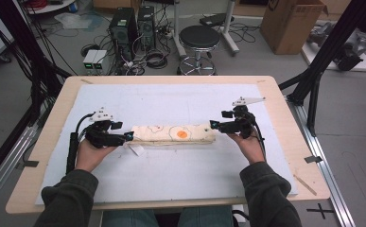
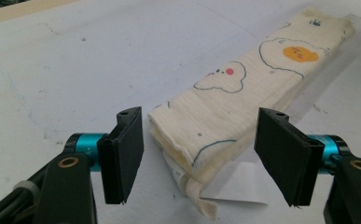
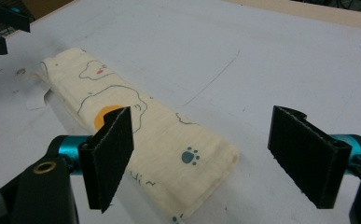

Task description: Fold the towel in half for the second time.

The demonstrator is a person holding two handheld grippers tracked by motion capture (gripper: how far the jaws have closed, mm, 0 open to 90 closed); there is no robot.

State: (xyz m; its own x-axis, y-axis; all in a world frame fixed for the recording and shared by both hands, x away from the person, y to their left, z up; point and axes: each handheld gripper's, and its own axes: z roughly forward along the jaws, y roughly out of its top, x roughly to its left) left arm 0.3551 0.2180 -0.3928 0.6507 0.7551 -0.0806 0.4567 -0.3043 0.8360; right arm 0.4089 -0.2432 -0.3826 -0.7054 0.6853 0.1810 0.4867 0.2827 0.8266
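From my left claw, the jaws stand apart with nothing clamped. The near end of the folded cloth lies between them, just ahead of the pads, not touching either. A loose strip of the cloth hangs off that end toward the claw, and a white paper tag lies flat under it. Beyond the jaws, the cloth runs away along the white mat, showing an outlined cloud shape and then an orange blob.

From my right claw, the jaws are likewise spread wide and hold nothing. The other end of the cloth lies between them, nearer the left-hand jaw, with a blue paw print on top. Farther out, the cloth stretches toward the left claw.

In the high view, the cloth lies lengthwise between both claws on the worktop, one claw at each end.
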